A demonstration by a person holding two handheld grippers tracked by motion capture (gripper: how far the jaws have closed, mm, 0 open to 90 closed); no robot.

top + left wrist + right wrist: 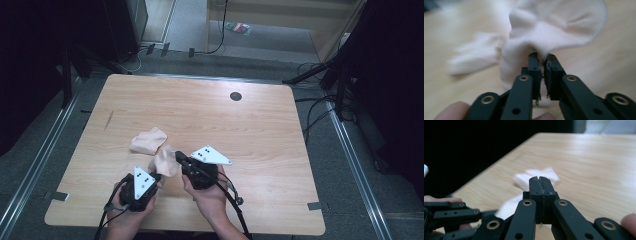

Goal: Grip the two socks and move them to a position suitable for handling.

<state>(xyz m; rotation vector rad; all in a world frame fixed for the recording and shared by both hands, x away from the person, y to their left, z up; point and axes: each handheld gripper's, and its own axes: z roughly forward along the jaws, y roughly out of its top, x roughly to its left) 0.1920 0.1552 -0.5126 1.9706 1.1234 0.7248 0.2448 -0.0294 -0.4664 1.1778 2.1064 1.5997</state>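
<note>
Sock [165, 162] pinched by left hand-held gripper [159, 178], lower centre; right hand-held gripper [179, 157], jaws together on nothing, just right. Second sock [148, 140] upper left, on surface [260, 125].

Both forearms enter from the near edge. The left hand [131, 212] carries the black two-jaw left gripper [159, 178], jaws almost together with a narrow gap, pinching pale fabric. The right hand [209, 196] carries the black two-jaw right gripper [179, 156], jaws pressed fully together, aimed left and forward.
</note>
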